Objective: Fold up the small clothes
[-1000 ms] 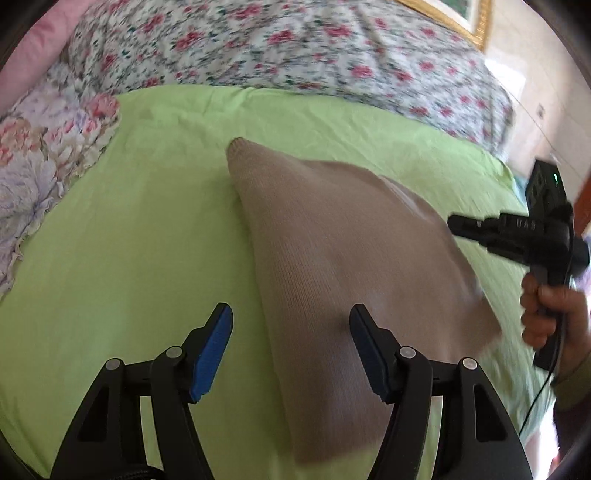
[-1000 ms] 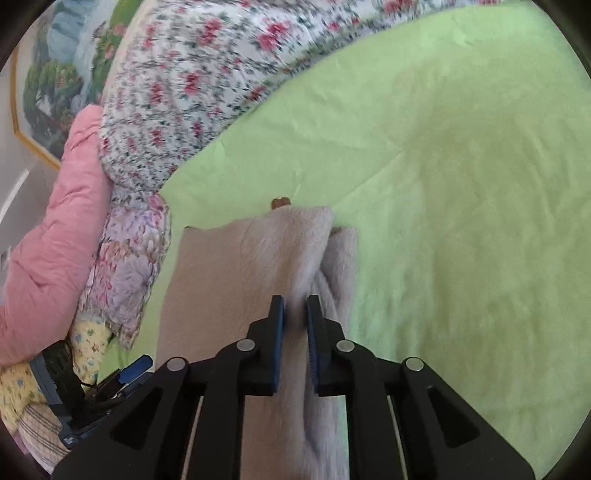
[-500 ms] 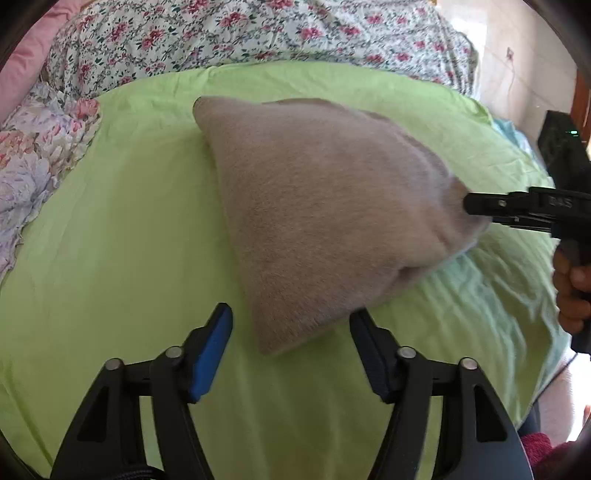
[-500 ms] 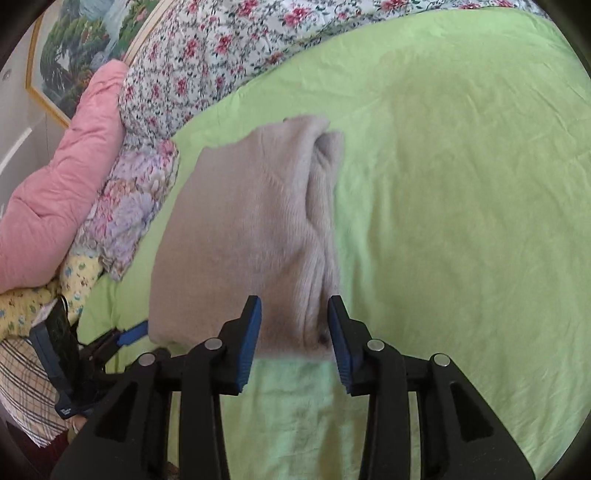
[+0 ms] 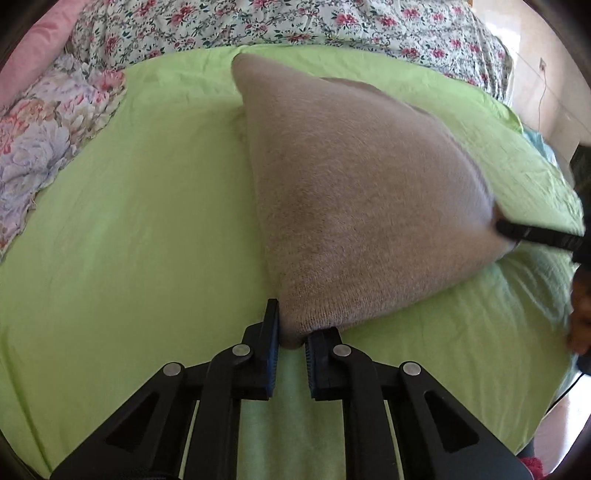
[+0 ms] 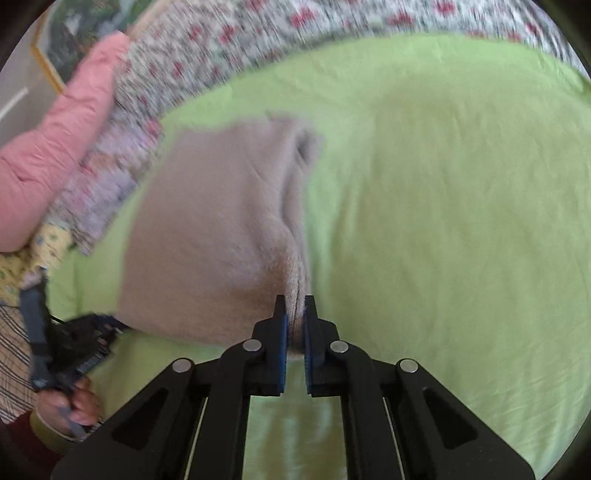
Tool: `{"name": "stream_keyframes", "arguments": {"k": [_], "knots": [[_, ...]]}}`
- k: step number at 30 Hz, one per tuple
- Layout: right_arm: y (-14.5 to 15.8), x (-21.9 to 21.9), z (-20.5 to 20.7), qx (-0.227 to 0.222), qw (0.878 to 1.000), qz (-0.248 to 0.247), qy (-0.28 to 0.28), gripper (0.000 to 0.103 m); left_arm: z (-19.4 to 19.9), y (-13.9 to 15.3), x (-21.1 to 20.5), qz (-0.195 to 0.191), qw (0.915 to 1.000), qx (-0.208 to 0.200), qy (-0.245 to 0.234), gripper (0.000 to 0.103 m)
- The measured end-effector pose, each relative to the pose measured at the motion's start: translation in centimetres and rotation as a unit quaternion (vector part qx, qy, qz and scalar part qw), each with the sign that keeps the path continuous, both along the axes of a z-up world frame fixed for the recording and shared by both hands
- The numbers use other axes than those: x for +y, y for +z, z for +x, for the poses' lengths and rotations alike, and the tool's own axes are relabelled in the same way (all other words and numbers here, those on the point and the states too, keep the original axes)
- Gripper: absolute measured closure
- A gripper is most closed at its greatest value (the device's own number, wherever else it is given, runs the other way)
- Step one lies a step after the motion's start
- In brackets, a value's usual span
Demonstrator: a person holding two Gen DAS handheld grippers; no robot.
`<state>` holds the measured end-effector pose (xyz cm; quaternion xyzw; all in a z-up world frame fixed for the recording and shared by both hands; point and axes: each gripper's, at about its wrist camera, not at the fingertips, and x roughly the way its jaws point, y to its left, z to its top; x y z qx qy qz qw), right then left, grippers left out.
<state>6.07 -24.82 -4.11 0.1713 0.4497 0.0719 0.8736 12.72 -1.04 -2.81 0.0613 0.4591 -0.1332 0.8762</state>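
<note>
A beige knitted garment (image 5: 362, 206) lies folded on the green bed sheet (image 5: 129, 240). In the left wrist view my left gripper (image 5: 295, 325) is down at the garment's near corner. Its jaws are closing tight, and the blue pads pinch the knit. At the right edge of that view the right gripper (image 5: 517, 230) grips the other near corner. In the right wrist view my right gripper (image 6: 295, 306) is closing on the bunched edge of the garment (image 6: 214, 229), with cloth squeezed between the pads. The left gripper (image 6: 88, 339) shows blurred at the garment's lower left.
A floral quilt (image 5: 258, 22) lies along the far side of the bed. A flowered pillow (image 5: 48, 133) and a pink pillow (image 6: 48, 155) are at the head. A hand (image 6: 70, 406) holds the left tool. Bare green sheet (image 6: 443, 221) stretches right of the garment.
Both grippers have come down to the garment's near corners. The left one went from wide open to pinched on the cloth. The right one opened, then shut on the cloth edge.
</note>
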Motion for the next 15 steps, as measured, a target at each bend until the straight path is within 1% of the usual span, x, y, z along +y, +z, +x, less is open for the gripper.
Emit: {"name": "stream_keyframes", "arguments": {"k": [2,5,6,8,11,13,14,15], "knots": [[-0.2,0.4,-0.1,-0.002,1.0,-0.017,0.0,0.095,0.1,-0.1,0.3,-0.009,0.9999,0.008,0.002,0.092],[0.0,0.4,0.3,0.007,1.0,-0.025,0.005,0.095,0.2,-0.1,0.4,-0.016,0.9998,0.015,0.0,0.092],[0.0,0.4,0.3,0.01,1.0,-0.025,0.007,0.095,0.2,0.0,0.4,-0.019,0.9997,0.018,-0.001,0.091],[0.0,0.4,0.3,0.012,1.0,-0.027,0.007,0.095,0.2,0.3,0.6,-0.028,0.9993,0.025,-0.003,0.088],[0.2,0.1,0.5,0.019,1.0,-0.015,-0.002,0.094,-0.1,1.0,1.4,-0.051,0.9979,0.038,-0.011,0.086],[0.5,-0.4,0.2,0.02,1.0,0.004,-0.012,0.084,-0.7,1.6,1.9,-0.06,0.9974,0.037,-0.017,0.084],[0.8,-0.9,0.0,0.025,0.999,0.008,-0.021,0.073,-0.8,2.1,2.1,-0.064,0.9971,0.035,-0.02,0.082],[1.2,-1.2,-0.2,0.022,0.999,0.011,-0.026,0.072,-1.0,2.7,2.4,-0.068,0.9968,0.032,-0.024,0.08]]}}
